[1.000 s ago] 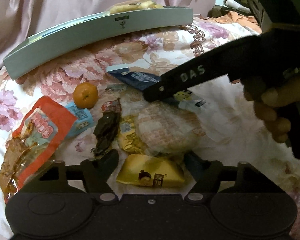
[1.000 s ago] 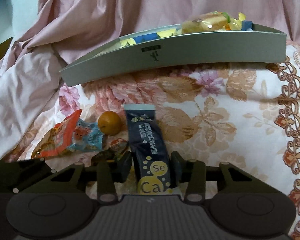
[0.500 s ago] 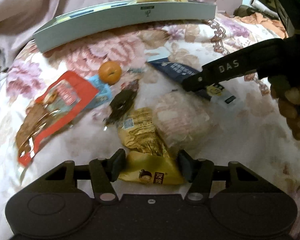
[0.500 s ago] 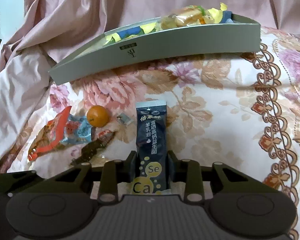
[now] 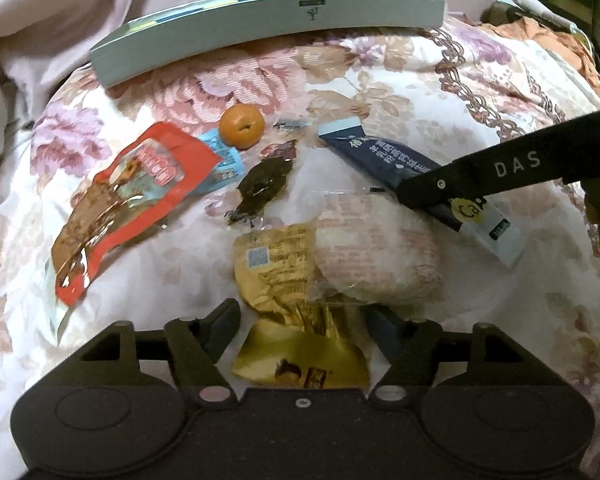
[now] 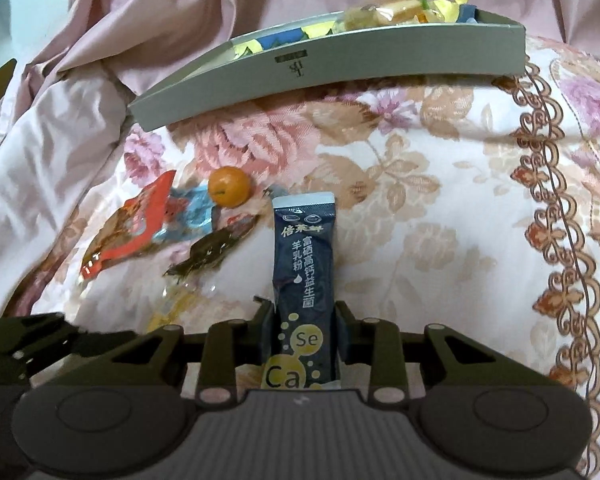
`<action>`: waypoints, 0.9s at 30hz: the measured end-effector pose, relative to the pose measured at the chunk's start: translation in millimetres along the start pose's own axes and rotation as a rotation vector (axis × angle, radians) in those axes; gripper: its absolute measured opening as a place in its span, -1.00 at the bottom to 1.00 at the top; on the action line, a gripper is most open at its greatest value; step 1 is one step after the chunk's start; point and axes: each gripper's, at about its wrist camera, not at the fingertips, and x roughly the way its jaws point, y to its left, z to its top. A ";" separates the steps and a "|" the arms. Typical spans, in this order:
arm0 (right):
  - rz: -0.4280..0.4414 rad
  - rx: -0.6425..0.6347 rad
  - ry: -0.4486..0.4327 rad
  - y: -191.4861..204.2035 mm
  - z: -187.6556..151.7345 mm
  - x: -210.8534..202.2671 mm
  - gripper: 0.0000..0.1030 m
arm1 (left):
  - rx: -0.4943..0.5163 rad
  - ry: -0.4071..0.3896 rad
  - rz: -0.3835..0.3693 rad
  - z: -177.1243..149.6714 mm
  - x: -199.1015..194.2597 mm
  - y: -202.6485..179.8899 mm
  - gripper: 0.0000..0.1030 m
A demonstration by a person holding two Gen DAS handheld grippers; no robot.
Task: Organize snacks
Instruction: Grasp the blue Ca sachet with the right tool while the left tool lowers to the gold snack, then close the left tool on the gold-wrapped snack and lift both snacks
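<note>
The navy sachet [image 6: 304, 276] is pinched at its lower end by the right claw [image 6: 305, 344], over the bedspread [image 6: 440, 208]. It should be carried level toward the grey tray [image 6: 340, 68] at 12 o'clock. The left claw [image 5: 304, 320] is spread around the yellow packet [image 5: 300, 356].

Left wrist view low over the floral bedspread [image 5: 400, 80], facing the far grey tray [image 5: 268, 24], close above the snack pile, right wrist view from farther right, same heading, both share the tray, the orange [image 6: 229, 186] and the dark blue sachet [image 6: 304, 264]
</note>
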 end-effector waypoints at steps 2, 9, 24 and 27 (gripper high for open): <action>0.001 0.014 0.005 -2.0 -0.5 0.3 -0.32 | -0.001 -0.003 -0.006 0.5 1.6 1.4 0.43; 0.016 0.043 -0.014 -4.8 -2.0 3.6 -0.32 | -0.007 0.013 -0.001 3.3 -2.1 -1.6 -0.01; -0.035 -0.220 -0.068 35.4 -9.7 -3.4 -0.44 | 0.071 0.058 0.114 -2.7 -25.0 -2.8 -0.08; -0.010 -0.214 -0.069 36.3 -12.0 -4.6 -0.46 | 0.073 0.054 0.144 -1.3 -28.3 -5.3 -0.08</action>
